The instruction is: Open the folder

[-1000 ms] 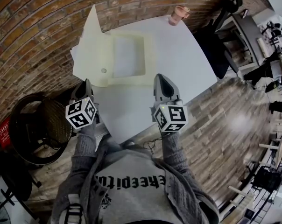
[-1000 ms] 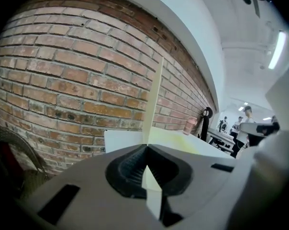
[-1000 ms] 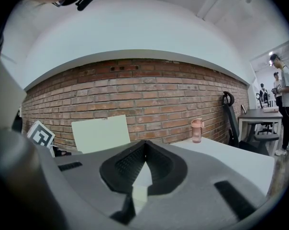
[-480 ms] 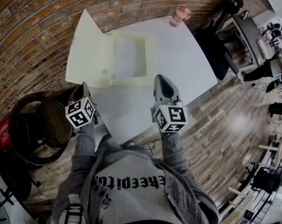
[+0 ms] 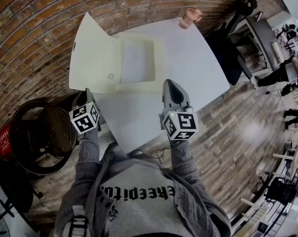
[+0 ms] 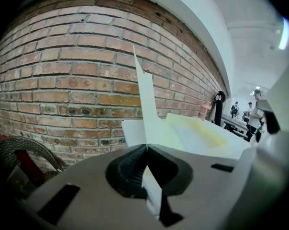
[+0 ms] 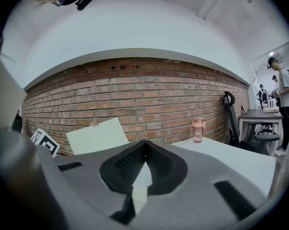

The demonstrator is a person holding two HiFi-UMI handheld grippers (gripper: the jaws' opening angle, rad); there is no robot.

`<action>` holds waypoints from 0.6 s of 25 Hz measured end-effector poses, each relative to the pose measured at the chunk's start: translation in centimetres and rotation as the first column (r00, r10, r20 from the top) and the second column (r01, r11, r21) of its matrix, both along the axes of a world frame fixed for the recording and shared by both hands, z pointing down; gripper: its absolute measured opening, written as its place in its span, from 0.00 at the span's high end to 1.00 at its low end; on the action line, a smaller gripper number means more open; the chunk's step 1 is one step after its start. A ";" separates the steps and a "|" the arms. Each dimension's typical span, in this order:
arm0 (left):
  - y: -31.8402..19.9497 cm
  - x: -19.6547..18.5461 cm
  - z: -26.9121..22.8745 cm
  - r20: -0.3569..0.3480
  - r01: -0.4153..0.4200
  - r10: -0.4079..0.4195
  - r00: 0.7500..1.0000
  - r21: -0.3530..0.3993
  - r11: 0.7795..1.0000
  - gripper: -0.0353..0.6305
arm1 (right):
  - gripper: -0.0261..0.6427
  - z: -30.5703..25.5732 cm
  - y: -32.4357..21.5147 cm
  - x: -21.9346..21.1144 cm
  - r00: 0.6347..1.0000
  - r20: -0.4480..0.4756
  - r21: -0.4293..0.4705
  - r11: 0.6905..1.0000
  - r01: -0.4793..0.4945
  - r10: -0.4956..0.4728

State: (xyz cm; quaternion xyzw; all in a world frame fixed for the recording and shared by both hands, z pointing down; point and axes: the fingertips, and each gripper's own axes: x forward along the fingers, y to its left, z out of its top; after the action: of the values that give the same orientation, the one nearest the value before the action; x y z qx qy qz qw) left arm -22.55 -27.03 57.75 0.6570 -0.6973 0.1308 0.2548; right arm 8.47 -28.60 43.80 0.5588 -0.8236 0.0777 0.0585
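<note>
A cream folder lies opened on the white table (image 5: 188,58); its base (image 5: 136,58) is flat, with a pale sheet inside. Its cover (image 5: 92,58) is swung out to the left, past the table's edge towards the brick wall. My left gripper (image 5: 86,92) is shut on the cover's near corner. In the left gripper view the cover (image 6: 147,109) runs edge-on up from the closed jaws of that gripper (image 6: 146,147). My right gripper (image 5: 169,83) hovers by the folder's near right corner, shut, with nothing seen between the pads. The right gripper (image 7: 144,143) looks towards the raised cover (image 7: 97,135).
A pink bottle (image 5: 190,17) stands at the table's far edge. A round black wire chair (image 5: 40,132) sits left of the person, and an office chair (image 5: 228,53) is to the table's right. The brick wall (image 5: 35,28) runs behind. People stand by a desk (image 7: 261,113) far right.
The cover has swung further out to the left and lower, from steeply raised to nearly spread. My left gripper sank a little with it. The right gripper has kept still.
</note>
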 end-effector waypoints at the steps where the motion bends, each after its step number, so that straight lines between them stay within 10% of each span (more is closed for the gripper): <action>1: 0.0 -0.2 0.2 0.002 0.002 -0.002 1.000 -0.004 1.000 0.93 | 0.95 0.0 0.0 0.0 1.000 -0.001 0.000 1.000 0.000 0.000; 15: -0.1 2.2 -2.7 -0.017 -0.054 0.056 0.998 0.099 0.994 0.93 | 0.96 -0.7 0.7 0.4 1.000 0.000 0.018 1.000 -0.009 0.009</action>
State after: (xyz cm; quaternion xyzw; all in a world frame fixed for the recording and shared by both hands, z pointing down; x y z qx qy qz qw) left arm -20.31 -27.09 55.07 0.6890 -0.6821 0.0966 0.2251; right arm 8.87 -27.92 43.10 0.5630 -0.8217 0.0706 0.0535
